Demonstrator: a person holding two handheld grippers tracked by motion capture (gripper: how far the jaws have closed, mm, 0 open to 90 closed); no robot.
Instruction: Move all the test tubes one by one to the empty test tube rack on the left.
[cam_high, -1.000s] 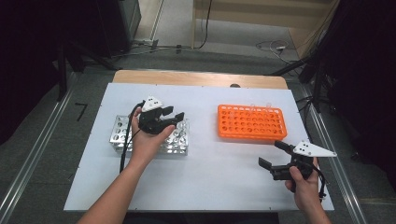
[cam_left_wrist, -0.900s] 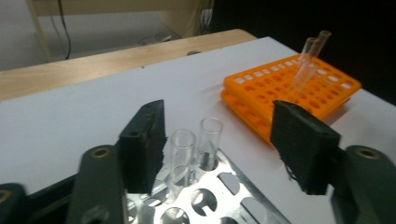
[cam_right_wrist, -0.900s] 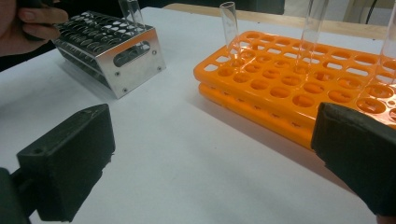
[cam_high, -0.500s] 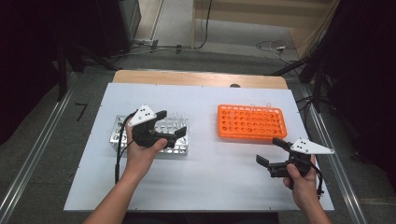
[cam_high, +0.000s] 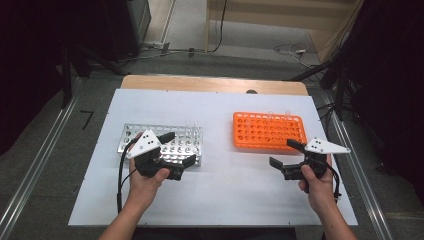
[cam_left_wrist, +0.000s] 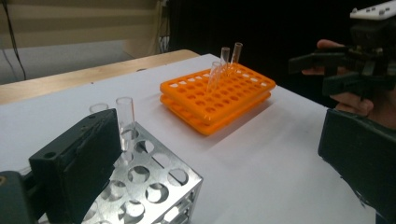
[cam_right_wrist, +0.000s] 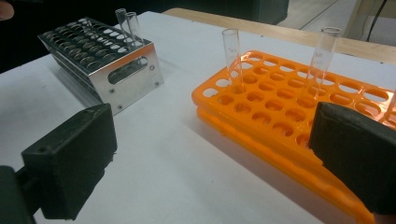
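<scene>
The left gripper (cam_high: 177, 148) hovers over the metal test-tube rack (cam_high: 131, 136), jaws just opened wide and nothing between them — two glass tubes (cam_high: 191, 125) stand at the rack's far corner. Rightward, the orange rack (cam_high: 260, 140) holds three tubes (cam_right_wrist: 232, 51) with unreadable print; right gripper (cam_high: 283, 153) gapes empty beside it.

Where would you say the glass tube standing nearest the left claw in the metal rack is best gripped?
Grip the glass tube on its bare upper section above the metal rack, coming from the side with the left claw level. It stands upright and only that part clears the holes; then lift straight up.
</scene>
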